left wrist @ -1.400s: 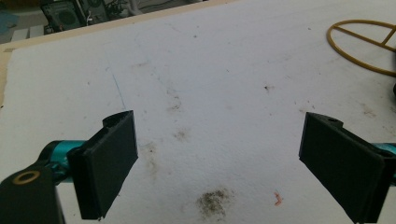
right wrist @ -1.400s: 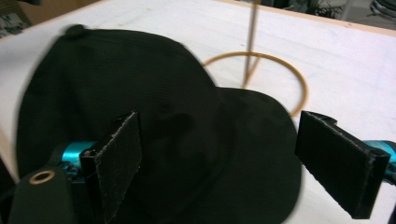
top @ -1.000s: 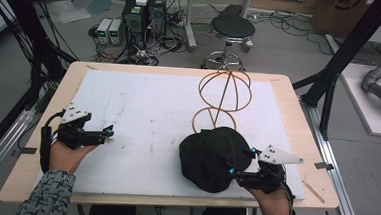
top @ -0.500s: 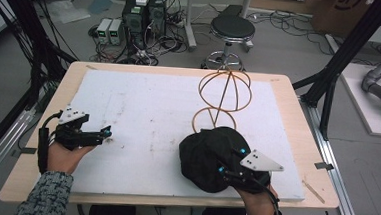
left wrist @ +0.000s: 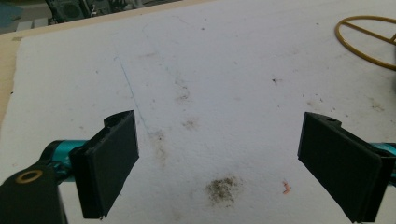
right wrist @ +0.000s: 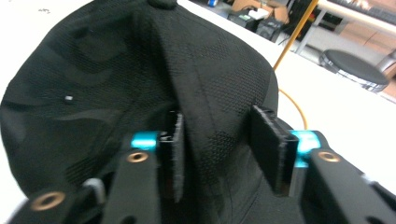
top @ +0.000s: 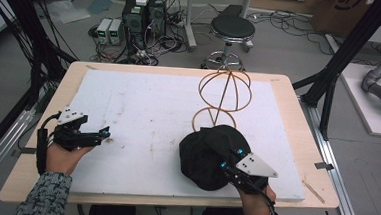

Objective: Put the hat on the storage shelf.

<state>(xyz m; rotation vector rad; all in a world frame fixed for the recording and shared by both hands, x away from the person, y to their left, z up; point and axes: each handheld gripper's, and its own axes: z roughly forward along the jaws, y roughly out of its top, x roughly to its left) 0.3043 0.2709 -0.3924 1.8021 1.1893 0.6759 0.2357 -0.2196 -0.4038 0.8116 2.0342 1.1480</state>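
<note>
High view: a black cap (top: 206, 153) lies on the white sheet (top: 143, 109) at the near right of the tabletop (top: 289, 93), touching the base of a yellow wire stand (top: 224, 92). The right tool (top: 229, 161) straddles a raised fold of the cap, jaws part-spread. The left tool (top: 104, 134) hovers well apart, jaws wide, holding nothing.

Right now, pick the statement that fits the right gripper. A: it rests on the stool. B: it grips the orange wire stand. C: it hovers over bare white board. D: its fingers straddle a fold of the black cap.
D: in the right gripper view the right gripper has a ridge of the black cap between its fingers, which stand a little apart.
</note>
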